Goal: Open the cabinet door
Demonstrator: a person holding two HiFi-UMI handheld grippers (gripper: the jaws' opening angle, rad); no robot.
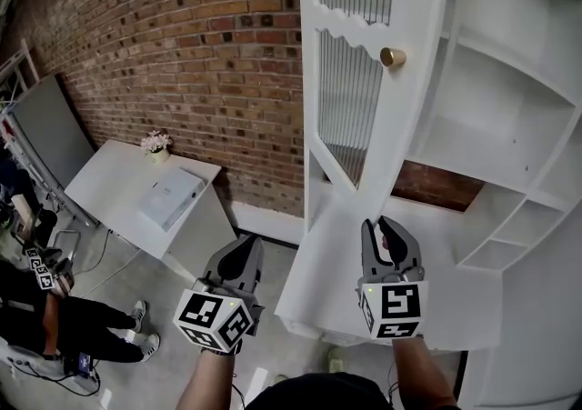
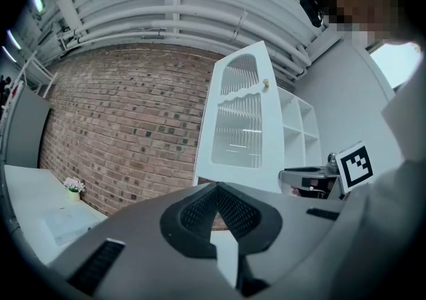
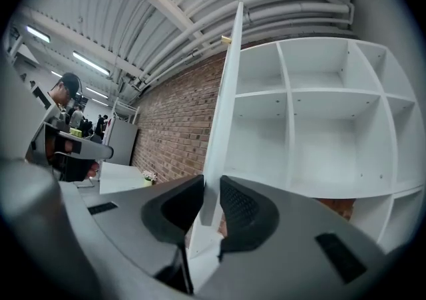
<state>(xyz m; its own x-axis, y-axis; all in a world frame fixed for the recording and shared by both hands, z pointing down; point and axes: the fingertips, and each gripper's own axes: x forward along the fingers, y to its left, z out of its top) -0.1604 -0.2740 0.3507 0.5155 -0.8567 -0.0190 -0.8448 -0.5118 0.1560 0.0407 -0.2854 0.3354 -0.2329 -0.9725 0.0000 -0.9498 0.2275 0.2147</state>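
The white cabinet door [image 1: 350, 99] with ribbed glass panels and a gold knob [image 1: 393, 57] stands swung out from the open white shelf cabinet [image 1: 491, 126]. My right gripper [image 1: 382, 225] is level just short of the door's bottom corner, its jaws a narrow gap apart with nothing between the pads. In the right gripper view the door's thin edge [image 3: 223, 112] shows through that gap, in front of my right gripper [image 3: 212, 189]. My left gripper [image 1: 244, 249] hangs to the left of the door, shut and empty. The left gripper view shows the door's face [image 2: 239, 126] beyond my left gripper [image 2: 217, 189].
A brick wall [image 1: 200, 45] runs behind. A white desk [image 1: 109, 181] at the left carries a small flower pot [image 1: 157, 145] and a white box [image 1: 171, 197]. The cabinet's low white ledge [image 1: 427, 308] lies under my right gripper. A person's legs [image 1: 91, 317] are at lower left.
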